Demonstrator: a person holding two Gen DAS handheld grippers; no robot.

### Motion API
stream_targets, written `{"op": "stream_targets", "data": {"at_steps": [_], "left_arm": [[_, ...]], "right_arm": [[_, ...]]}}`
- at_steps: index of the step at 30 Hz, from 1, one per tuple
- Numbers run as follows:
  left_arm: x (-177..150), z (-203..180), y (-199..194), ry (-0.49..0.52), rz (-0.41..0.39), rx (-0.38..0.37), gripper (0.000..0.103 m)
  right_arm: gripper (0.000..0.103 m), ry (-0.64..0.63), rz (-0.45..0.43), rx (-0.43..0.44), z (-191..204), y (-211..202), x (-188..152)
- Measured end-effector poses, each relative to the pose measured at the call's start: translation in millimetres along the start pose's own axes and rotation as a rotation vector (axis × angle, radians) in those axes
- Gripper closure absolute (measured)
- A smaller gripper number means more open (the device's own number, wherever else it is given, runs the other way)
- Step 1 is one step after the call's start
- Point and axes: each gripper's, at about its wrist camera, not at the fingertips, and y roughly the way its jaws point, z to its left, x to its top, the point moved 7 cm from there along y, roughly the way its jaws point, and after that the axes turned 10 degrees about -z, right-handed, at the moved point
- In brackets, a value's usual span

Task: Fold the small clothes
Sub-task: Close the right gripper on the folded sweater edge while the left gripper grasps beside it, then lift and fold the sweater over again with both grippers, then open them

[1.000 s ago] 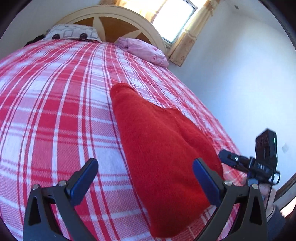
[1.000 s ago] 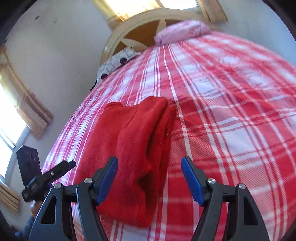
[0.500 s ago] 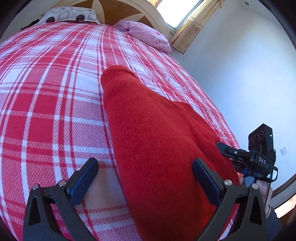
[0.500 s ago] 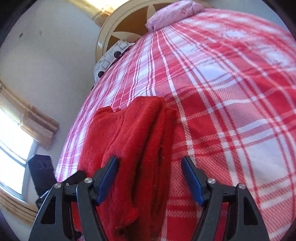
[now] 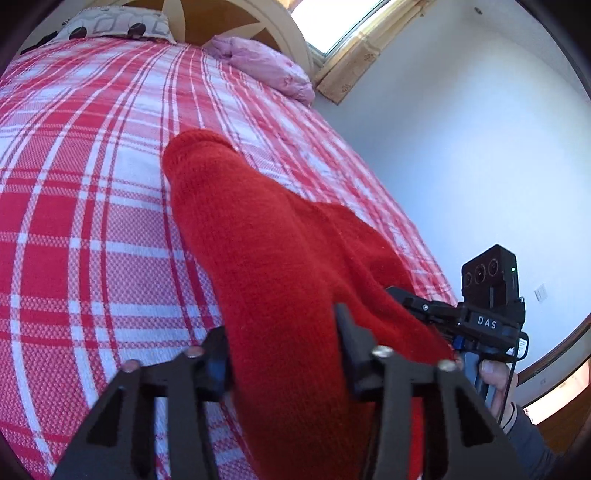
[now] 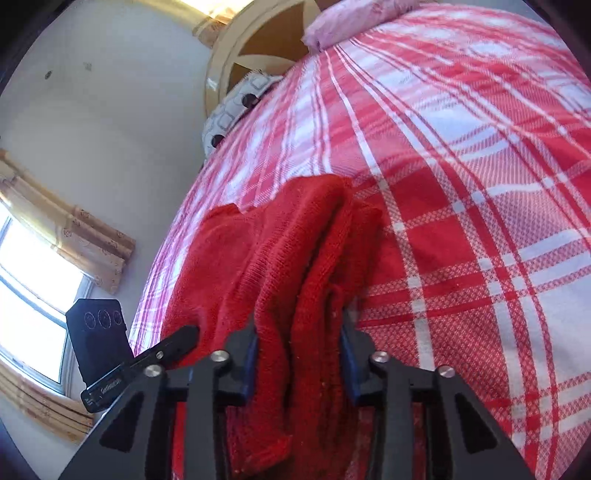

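A red knitted garment (image 5: 266, 236) lies lengthwise on the red and white plaid bedspread (image 5: 81, 206), folded into a long strip. My left gripper (image 5: 282, 350) is shut on the garment's near end, with the knit bunched between its fingers. My right gripper (image 6: 297, 354) is shut on the near end of the same garment (image 6: 295, 258), gripping several stacked layers. The right gripper also shows in the left wrist view (image 5: 436, 314), at the garment's right edge. The left gripper shows in the right wrist view (image 6: 162, 350), at the garment's left edge.
A pink pillow (image 5: 266, 66) and a patterned grey pillow (image 5: 114, 27) lie at the wooden headboard (image 5: 236, 22). A white wall (image 5: 461, 147) runs along the bed's right side, with a curtained window (image 5: 347, 29) beyond.
Both grippers moved forward onto the garment's near end and closed on it; one second ago both were open and hovering above it.
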Motion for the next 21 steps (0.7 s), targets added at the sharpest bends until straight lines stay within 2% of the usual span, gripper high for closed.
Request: {"op": "stream_targets", "data": {"at_steps": [2,7,10,15,21], "left_arm": [[0,-4,-10,0.007,-0.009,0.001,0.066],[-1,-18,-48,0.019,-0.058,0.001,0.067],[0,-20,-85,0.001,-0.108,0.008,0.067],[-5,-13,-143,-0.008,-0.173,0.038,0.068],[-19,12,-223,-0.019,-0.237,0.117,0.068]], "right_arm": [[0.069,0.001,-0.021,0.017,8,-8,0],[0.070,-0.027,-0.048,0.075,46,-24,-6],[0.070,-0.046,-0.049,0.111,72,-28,-16],[0.070,-0.063,-0.027,0.190,119,-28,-39],[0.070,-0.106,0.038,0.305,188,-19,-82]]}}
